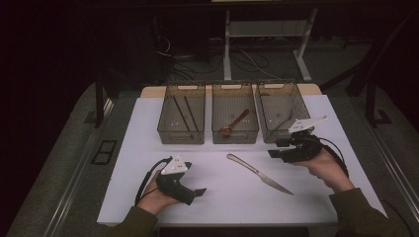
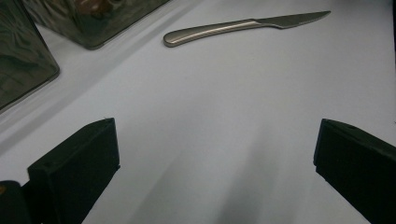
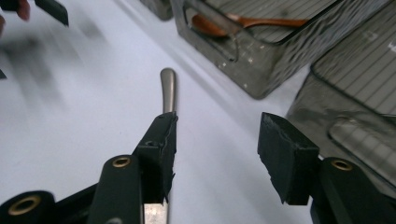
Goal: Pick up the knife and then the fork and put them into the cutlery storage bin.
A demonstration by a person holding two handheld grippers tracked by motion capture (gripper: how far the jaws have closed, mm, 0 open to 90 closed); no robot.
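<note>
The right gripper [image 3: 215, 154] hangs with its black jaws half apart and nothing between them — the slim steel table knife [image 1: 259, 173] lies flat on the white tabletop [image 1: 222, 197], under the left jaw rather than in the gap. Closing from here would likely pinch air or skid the knife aside — the left gripper [image 2: 210, 163], wide open, rests well apart.

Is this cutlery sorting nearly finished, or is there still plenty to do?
Mostly done, it seems. Chopsticks lie in the left bin and a wooden spoon in the middle bin. In hand: the right gripper, jaws open, is over the knife on the white table. Left: gripping it and binning it, perhaps in the right bin. The left gripper rests open.
</note>
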